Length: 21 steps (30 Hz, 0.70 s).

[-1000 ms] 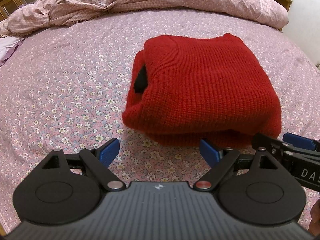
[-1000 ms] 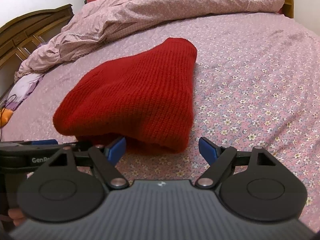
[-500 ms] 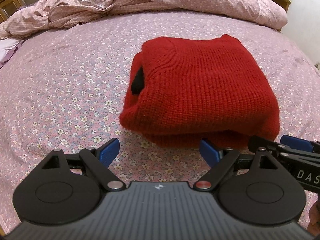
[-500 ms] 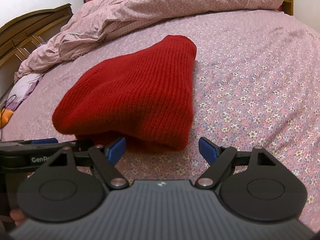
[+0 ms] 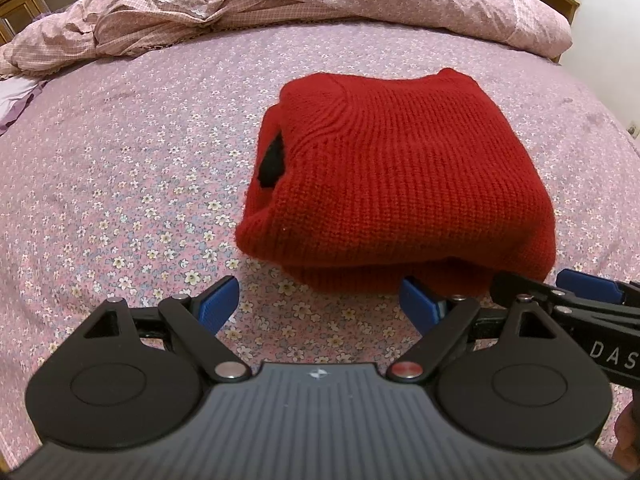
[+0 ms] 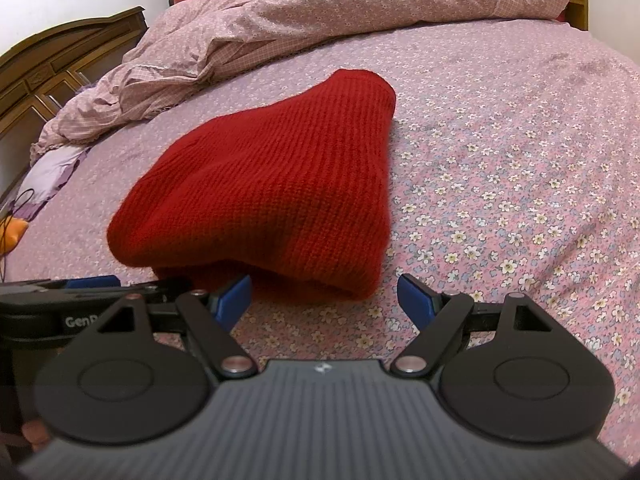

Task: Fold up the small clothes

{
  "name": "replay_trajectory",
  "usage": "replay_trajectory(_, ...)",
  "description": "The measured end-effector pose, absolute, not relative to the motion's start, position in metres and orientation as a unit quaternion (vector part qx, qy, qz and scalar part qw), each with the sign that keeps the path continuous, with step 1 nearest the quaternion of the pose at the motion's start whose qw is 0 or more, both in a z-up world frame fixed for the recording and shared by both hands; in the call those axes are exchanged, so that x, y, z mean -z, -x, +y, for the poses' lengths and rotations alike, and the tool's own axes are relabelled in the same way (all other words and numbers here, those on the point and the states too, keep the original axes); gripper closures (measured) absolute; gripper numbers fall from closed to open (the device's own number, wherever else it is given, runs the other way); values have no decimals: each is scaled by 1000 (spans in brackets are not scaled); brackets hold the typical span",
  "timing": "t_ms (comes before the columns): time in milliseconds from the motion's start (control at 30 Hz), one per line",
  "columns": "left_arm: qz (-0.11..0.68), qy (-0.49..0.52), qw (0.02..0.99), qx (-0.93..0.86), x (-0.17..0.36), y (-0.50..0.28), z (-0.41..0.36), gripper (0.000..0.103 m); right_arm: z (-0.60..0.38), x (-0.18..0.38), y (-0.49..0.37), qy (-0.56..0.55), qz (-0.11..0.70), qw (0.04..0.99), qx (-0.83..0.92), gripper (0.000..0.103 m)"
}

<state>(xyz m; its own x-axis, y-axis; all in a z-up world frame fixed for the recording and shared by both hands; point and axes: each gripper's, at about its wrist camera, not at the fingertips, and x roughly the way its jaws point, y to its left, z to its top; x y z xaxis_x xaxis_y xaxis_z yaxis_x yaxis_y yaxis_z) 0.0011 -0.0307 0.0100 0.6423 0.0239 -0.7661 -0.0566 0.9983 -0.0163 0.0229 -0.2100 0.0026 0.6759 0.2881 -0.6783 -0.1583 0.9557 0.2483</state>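
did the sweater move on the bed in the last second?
No. The sweater keeps its place against the duvet and the sheet's flowers; only slight camera drift. Both grippers stay open, short of it.

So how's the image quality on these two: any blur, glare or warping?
Left wrist: sharp, even indoor light, no glare; fisheye bows the bed around the sweater. Right wrist: same warping, sweater sharp, only a soft shadow under its near edge.

Your folded sweater (image 5: 400, 184) lies on the bedsheet (image 5: 120, 184), duvet (image 5: 320, 4) bunched behind, both grippers just before it.
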Motion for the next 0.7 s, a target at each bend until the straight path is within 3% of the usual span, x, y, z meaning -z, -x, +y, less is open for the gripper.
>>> replay_trajectory(700,422,20,906,-20,-10,-1,-30,13,-209,-3,-22,-86,384,911,-122,22)
